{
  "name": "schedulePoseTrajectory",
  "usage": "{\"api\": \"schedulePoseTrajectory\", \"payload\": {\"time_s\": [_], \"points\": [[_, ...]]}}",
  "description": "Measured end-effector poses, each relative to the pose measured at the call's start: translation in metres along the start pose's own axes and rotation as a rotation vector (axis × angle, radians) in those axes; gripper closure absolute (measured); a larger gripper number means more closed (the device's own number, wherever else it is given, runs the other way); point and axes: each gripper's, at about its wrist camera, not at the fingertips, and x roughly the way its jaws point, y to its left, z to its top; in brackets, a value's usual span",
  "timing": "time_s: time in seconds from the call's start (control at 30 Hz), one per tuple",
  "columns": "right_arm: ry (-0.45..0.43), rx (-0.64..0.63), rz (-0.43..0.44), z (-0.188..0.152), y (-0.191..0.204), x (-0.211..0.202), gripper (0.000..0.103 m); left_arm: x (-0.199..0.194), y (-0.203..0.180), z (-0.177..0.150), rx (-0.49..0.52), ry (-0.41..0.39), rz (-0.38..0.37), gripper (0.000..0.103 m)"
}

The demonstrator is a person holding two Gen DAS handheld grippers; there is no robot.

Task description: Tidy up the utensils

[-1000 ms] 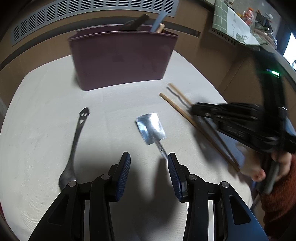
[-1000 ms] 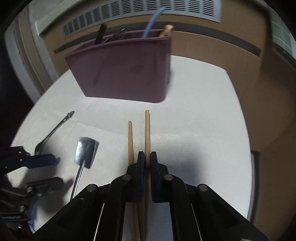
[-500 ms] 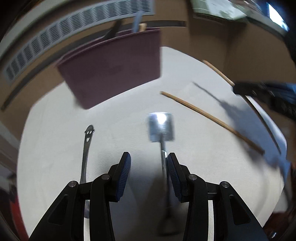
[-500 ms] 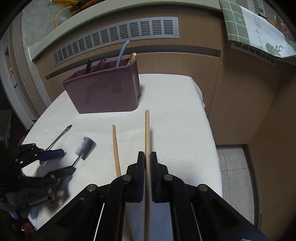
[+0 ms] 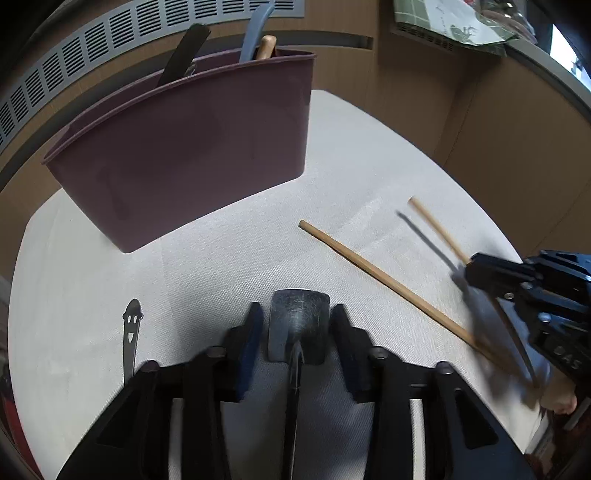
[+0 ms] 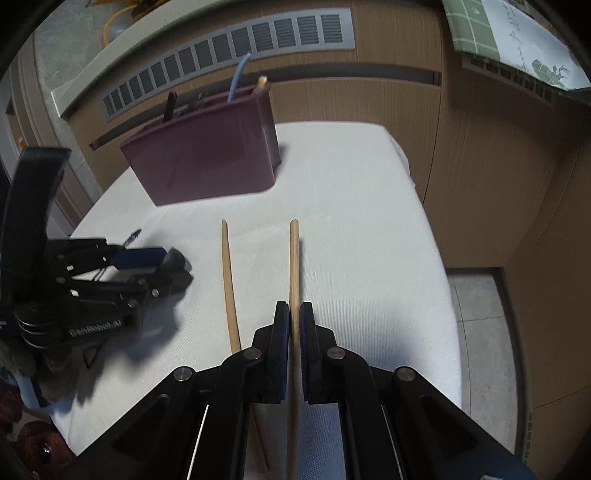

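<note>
The held chopstick (image 6: 294, 258) sits clamped between the right tongs (image 6: 294, 314), lifted over the white bench (image 6: 351, 206); it looks light, stiff and smooth, so a grip nearer its middle would likely stop it pivoting. Its twin (image 6: 229, 288) lies just beside on the cloth. The left tongs (image 5: 297, 328) stand apart, straddling the small metal spatula (image 5: 298, 332). Beyond stands the maroon bin (image 5: 192, 155).

**Around the bench: vent, panels, cloth and floor**

A white textured cover (image 6: 351, 192) lies over the bench. Ahead of the tool, a grey slotted vent grille (image 6: 236, 55) runs along the wood-panelled wall (image 6: 491, 166). Up to the tool's right a green checked cloth (image 6: 476, 29) hangs over a ledge. Grey floor tiles (image 6: 480, 314) show at the right.
</note>
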Motion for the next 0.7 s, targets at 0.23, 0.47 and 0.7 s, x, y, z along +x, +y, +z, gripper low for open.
{"api": "schedulePoseTrajectory", "payload": {"time_s": [0.23, 0.47, 0.7], "points": [[0.054, -0.051, -0.036, 0.011, 0.006, 0.018, 0.095, -0.009, 0.014, -0.016, -0.065, -0.039, -0.054, 0.07], [0.029, -0.099, -0.043, 0.027, 0.017, 0.018, 0.099, -0.04, 0.042, -0.028, -0.166, -0.135, -0.075, 0.07], [-0.17, -0.091, -0.034, 0.045, 0.033, -0.034, 0.099, -0.099, 0.06, -0.024, -0.199, -0.313, -0.027, 0.07]]}}
